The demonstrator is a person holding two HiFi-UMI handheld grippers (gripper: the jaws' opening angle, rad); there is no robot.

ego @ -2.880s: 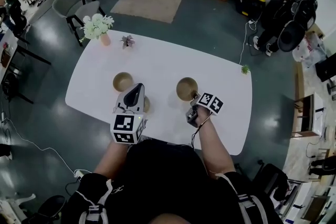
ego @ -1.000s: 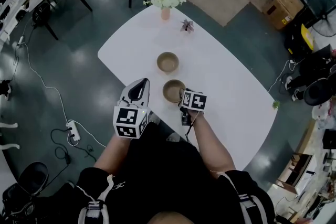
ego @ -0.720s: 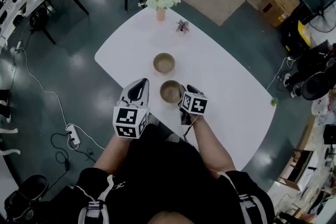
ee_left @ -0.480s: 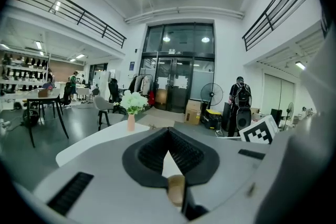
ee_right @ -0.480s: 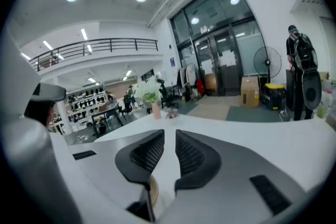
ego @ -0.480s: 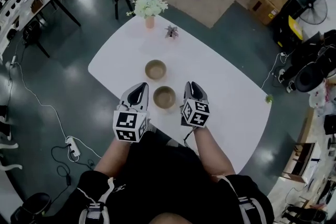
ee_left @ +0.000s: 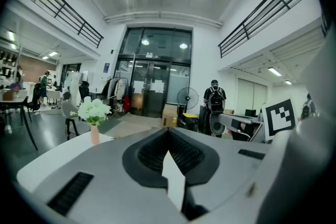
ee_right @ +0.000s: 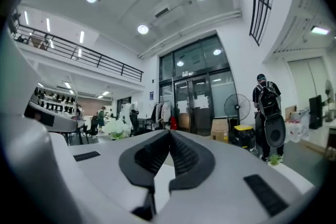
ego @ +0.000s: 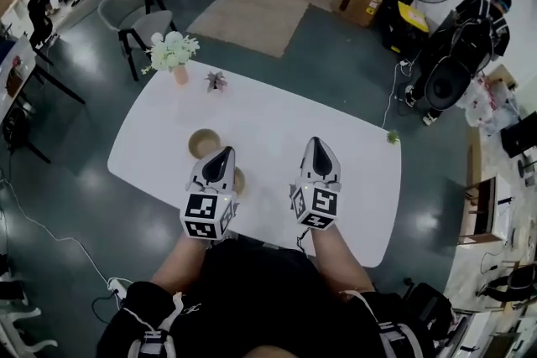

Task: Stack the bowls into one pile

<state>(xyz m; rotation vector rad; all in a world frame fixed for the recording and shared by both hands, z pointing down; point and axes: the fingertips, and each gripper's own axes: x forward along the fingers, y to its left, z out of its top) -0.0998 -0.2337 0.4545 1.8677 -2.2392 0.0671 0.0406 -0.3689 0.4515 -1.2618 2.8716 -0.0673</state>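
Quick look from my end: I've got both tools held up level over the near edge of the white bench (ego: pixel 277 109), side by side and well apart. The left tool (ego: pixel 223 155) has its jaws pressed together with nothing in them. The right tool (ego: pixel 317 147) has just been closing, and its jaws now meet tip to tip, empty too.

One tan bowl (ego: pixel 204 143) sits open-side up on the bench, just beyond the left tool. A second bowl (ego: pixel 240 181) peeks out right beside that tool, nearer to me. It's mostly covered, so I can't tell if it's a single bowl or more. The two are near each other but not stacked. A vase of white flowers (ego: pixel 172 54) stands at the far corner.
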